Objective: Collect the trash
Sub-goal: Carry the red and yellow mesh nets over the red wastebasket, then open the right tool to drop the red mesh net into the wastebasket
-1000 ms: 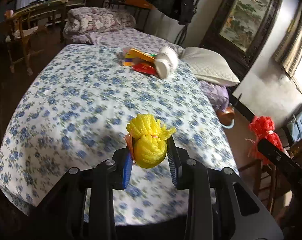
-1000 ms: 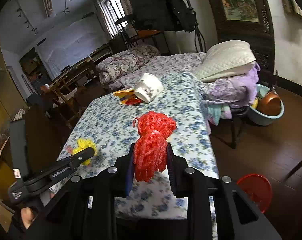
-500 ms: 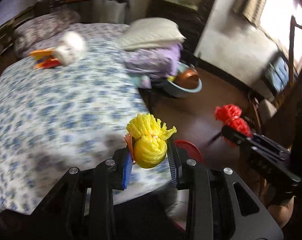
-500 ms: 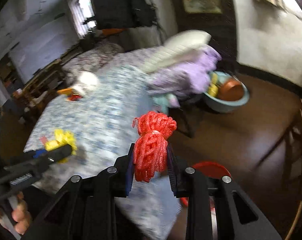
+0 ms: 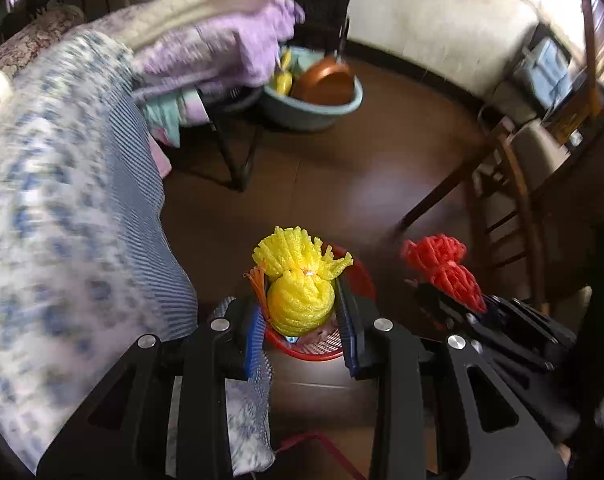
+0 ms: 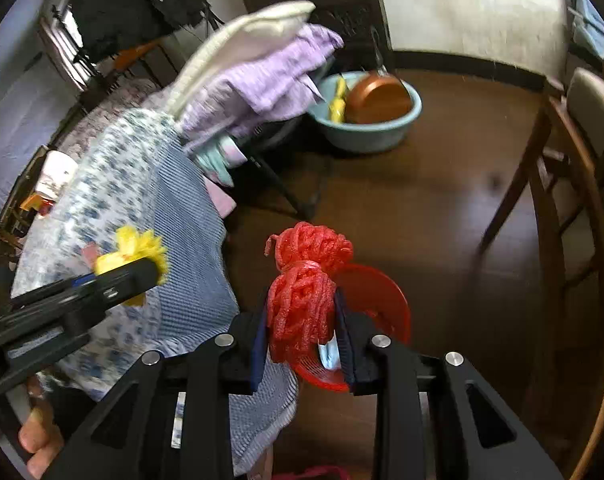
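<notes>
left gripper: jaws narrow, clamped on yellow foam net, held over red basket likely for dropping | right gripper: jaws narrow, pinching red foam net above basket | only right view shows the hand

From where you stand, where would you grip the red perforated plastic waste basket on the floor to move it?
Grip the red perforated plastic waste basket by its thin upright rim, from above on the far side: it stands open-topped, and bedding crowds the near side.
</notes>
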{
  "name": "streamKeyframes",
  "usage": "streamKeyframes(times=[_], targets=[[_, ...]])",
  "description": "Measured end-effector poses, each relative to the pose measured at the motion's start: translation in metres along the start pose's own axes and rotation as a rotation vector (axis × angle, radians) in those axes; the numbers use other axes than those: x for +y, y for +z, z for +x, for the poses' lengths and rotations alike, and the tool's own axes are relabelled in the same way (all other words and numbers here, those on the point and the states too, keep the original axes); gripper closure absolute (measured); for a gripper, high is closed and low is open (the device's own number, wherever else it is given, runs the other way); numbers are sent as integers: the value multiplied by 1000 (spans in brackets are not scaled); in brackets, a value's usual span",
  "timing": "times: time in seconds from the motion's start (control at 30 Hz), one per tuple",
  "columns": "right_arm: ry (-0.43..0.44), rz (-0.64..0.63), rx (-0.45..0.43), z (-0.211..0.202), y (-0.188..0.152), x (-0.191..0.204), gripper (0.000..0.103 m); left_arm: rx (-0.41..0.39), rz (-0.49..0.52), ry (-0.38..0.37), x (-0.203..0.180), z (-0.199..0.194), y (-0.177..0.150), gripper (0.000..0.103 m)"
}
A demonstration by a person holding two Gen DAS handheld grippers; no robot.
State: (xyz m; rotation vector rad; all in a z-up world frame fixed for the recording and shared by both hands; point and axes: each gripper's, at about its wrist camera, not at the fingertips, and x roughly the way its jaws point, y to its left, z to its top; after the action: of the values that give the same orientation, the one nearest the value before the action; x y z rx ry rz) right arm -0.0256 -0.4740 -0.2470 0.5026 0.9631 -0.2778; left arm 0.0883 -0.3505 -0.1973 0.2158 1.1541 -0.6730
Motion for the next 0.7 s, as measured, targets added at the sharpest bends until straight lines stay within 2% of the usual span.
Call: streamKeyframes(times=[0.1, 0.27, 0.33, 0.53, 0.7], targets=[[-5, 25, 63, 28, -10, -13, 72, 56, -10, 8, -2, 33, -3, 70], [-15, 98, 216, 107, -31, -35, 72, 148, -11, -15, 2, 86, -16, 70], [-20, 114, 244, 124, -36, -38, 73, 174, -12, -10, 5, 98, -18, 70], [-25, 130, 265, 145, -40, -42, 72, 215, -43, -11, 11, 123, -14, 70], [-24, 136, 272, 152, -41, -48, 72, 237, -12, 1, 5, 141, -13, 70]])
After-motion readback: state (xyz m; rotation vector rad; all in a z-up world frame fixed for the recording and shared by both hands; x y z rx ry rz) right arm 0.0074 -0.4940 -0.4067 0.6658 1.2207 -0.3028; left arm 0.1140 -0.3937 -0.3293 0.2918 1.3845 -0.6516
